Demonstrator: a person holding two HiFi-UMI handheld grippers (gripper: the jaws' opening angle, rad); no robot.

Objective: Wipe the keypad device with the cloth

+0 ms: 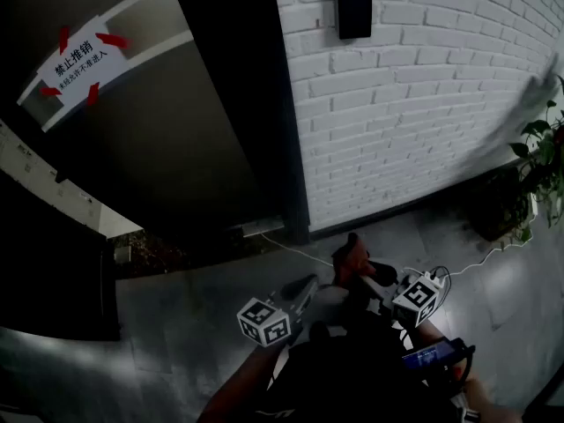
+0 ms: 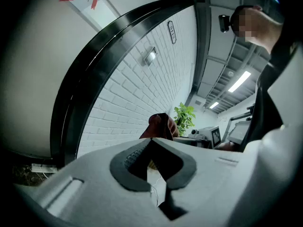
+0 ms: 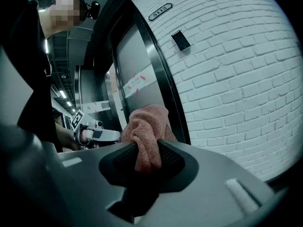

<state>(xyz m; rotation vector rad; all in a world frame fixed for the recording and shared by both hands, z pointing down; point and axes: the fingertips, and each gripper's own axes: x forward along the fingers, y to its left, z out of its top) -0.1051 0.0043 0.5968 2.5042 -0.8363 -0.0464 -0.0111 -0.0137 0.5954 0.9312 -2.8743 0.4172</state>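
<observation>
- The right claw (image 3: 147,148) is clenched on a pinkish-brown cloth (image 3: 147,126). The cloth is pinched between the dark ribbed pads, and a bunched fold stands up above them.
- The left claw (image 2: 152,143) is clenched with nothing in it. Its pad tips meet at the top, and only a dark diamond-shaped gap shows below them.
- In the head view both claws sit low and near the person. The left claw (image 1: 304,285) is just left of the right claw (image 1: 357,267), and the cloth (image 1: 350,256) pokes up from the right one.
- From the left gripper view the cloth (image 2: 160,126) shows just beyond the left claw's tips, apart from them.
- Under the claws lies a grey floor (image 1: 176,324). A thin white cable (image 1: 295,249) runs across it toward the foot of the wall.
- Farther off stands a white brick wall (image 1: 414,104).
- The keypad device (image 1: 353,4) is a dark upright panel fixed high on that wall, well apart from the cloth and both claws. It also shows up the wall from the right gripper view (image 3: 181,40).
- A small number plate (image 3: 159,12) sits on the wall above the keypad device.
- Left of the wall is a dark door frame (image 1: 238,104). Left of that is a door with a paper notice (image 1: 77,63) held on by red tape.
- At the far right, a leafy potted plant (image 1: 542,161) stands by the wall.
</observation>
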